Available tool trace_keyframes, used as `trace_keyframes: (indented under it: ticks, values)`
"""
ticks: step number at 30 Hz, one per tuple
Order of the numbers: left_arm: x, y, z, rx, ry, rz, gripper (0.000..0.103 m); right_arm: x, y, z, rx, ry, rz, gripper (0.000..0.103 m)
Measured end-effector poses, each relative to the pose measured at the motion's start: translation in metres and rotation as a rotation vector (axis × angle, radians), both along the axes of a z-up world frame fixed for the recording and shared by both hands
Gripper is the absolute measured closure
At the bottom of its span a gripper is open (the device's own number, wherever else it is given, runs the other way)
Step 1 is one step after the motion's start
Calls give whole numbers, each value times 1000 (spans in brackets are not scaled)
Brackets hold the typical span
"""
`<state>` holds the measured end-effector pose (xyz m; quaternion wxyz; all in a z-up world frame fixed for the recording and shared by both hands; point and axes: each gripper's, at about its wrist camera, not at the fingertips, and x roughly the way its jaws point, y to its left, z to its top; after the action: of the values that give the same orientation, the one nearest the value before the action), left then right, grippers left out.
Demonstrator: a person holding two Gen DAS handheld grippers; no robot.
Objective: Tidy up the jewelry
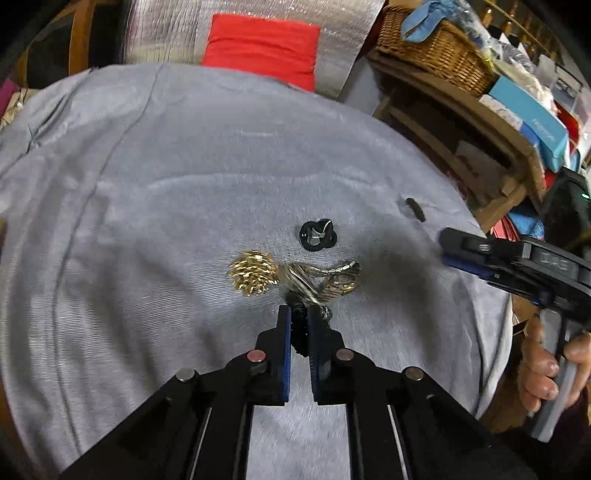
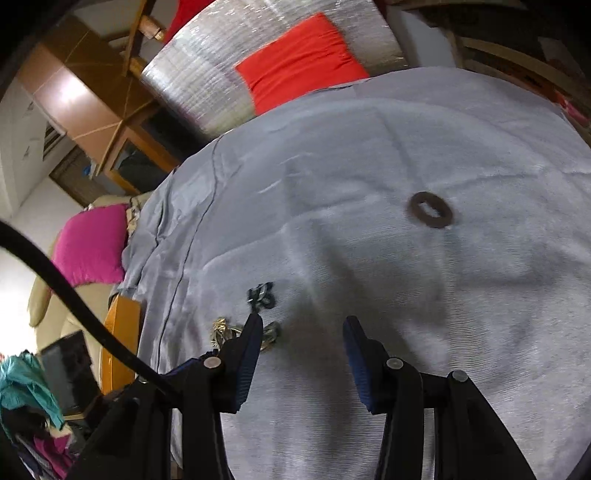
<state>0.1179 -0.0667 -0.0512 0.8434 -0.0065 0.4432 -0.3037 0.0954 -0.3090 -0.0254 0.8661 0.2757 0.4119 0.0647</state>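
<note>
On a grey cloth (image 1: 147, 206) lie a gold spiky brooch (image 1: 253, 272), a silver twisted piece (image 1: 332, 280), a black looped piece (image 1: 317, 234) and a dark flat ring (image 1: 415, 209). My left gripper (image 1: 299, 314) is shut on a black beaded piece (image 1: 298, 332) just in front of the silver piece. My right gripper (image 2: 303, 325) is open and empty above the cloth; it also shows in the left wrist view (image 1: 448, 245). In the right wrist view the dark ring (image 2: 430, 209) lies far ahead, the black looped piece (image 2: 261, 295) and the gold and silver pieces (image 2: 221, 328) by the left finger.
A red cushion (image 1: 262, 48) and silver foil mat (image 1: 332, 29) lie behind the cloth. A wicker basket (image 1: 432, 48) and boxes sit on a wooden shelf (image 1: 461, 110) at right. A pink cushion (image 2: 90, 243) lies left of the cloth.
</note>
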Motion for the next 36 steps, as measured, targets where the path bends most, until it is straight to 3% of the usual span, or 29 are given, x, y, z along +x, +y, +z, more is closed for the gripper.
trace_keyframes:
  ticks: [7, 16, 24, 28, 30, 31, 33, 35, 36]
  values:
    - [-4, 40, 17, 5, -56, 53, 95, 11, 32, -6, -10, 27, 61, 54]
    - [0, 61, 14, 22, -25, 98, 95, 31, 66, -18, -17, 84, 94, 54]
    - [0, 71, 14, 26, -30, 128, 95, 38, 102, -35, -96, 193, 104, 44]
    - [-2, 67, 15, 26, -35, 123, 95, 40, 118, -35, -158, 174, 53, 32]
    - [-3, 64, 15, 34, -40, 119, 94, 41, 126, -37, -217, 166, 19, 32]
    - [-4, 63, 15, 34, -39, 118, 94, 42, 130, -37, -247, 158, 6, 34]
    - [-4, 64, 15, 34, -38, 122, 94, 43, 135, -37, -322, 141, -22, 48]
    - [-3, 66, 16, 35, -40, 131, 94, 41, 135, -38, -400, 126, -35, 72]
    - [-3, 68, 16, 35, -40, 135, 95, 39, 133, -38, -425, 117, -30, 74]
